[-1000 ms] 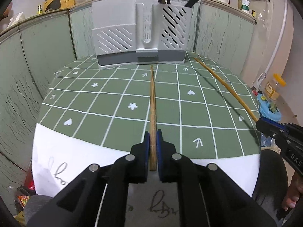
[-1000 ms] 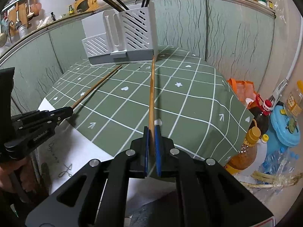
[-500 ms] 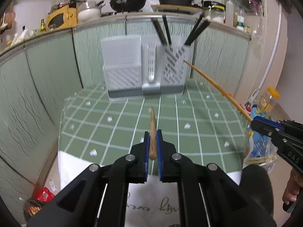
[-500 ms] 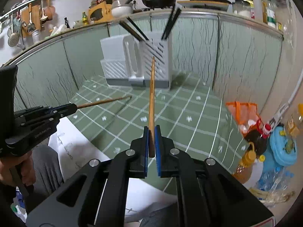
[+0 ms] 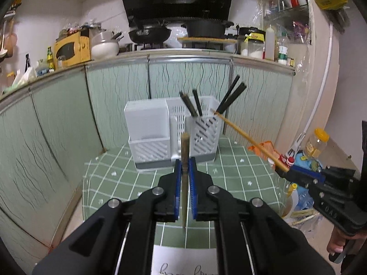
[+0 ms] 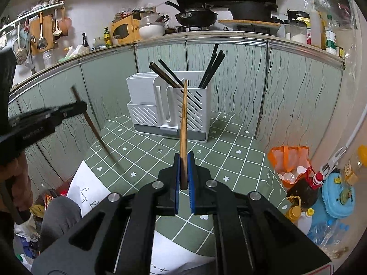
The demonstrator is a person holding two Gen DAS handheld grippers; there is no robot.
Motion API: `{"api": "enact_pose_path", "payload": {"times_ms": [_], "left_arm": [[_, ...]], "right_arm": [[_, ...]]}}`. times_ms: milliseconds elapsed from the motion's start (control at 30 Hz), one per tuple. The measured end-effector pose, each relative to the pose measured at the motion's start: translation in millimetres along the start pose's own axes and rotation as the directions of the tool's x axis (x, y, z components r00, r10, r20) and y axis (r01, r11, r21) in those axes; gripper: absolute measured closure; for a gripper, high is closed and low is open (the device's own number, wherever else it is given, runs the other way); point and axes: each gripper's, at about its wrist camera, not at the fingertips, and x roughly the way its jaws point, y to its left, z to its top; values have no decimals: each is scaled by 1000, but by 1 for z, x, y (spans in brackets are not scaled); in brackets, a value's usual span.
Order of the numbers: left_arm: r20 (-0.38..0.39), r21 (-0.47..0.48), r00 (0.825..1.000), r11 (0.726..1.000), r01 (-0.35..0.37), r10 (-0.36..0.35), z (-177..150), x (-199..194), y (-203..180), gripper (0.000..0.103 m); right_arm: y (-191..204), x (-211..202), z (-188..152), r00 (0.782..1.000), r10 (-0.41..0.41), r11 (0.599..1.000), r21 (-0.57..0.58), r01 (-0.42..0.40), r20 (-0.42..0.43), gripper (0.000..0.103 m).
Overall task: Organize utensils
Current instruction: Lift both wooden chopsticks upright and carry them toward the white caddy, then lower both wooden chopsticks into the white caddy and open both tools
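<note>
1. Left gripper [image 5: 184, 178]: its jaws are clamped on a wooden chopstick [image 5: 184, 160], which stands close to upright between the blue pads [image 5: 176, 190], its thick end pointing toward 12 o'clock and its thin tip hanging below the jaws.
2. From this gripper the white utensil holder [image 5: 172, 133] lies straight ahead at 12 o'clock, at the far edge of the green checked table [image 5: 229, 178], and already carries dark chopsticks [image 5: 230, 97] in its slotted right compartment.
3. Right gripper [image 6: 183, 178]: pinched tight on the second wooden chopstick [image 6: 183, 123], whose long axis runs toward 12 o'clock, its tip appearing level with the holder's rim.
4. In the right wrist view the holder's slotted compartment [image 6: 195, 105] sits dead ahead; I judge the right hand nearer and better lined up.
5. The left chopstick likely needs turning tip-down above that opening.
</note>
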Motion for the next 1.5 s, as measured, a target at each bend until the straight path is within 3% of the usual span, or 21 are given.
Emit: {"api": "enact_pose_path", "payload": {"times_ms": [467, 1067, 1500], "left_arm": [[46, 23, 999, 1000, 10, -11, 34, -8, 5, 95], [153, 56, 984, 995, 80, -88, 134, -9, 6, 95], [211, 52, 966, 989, 140, -148, 191, 21, 0, 95]], "right_arm": [[-4, -9, 19, 999, 10, 1000, -9, -9, 31, 97], [-10, -20, 157, 991, 50, 997, -58, -43, 126, 97], [-21, -5, 210, 990, 26, 997, -79, -15, 135, 97]]}}
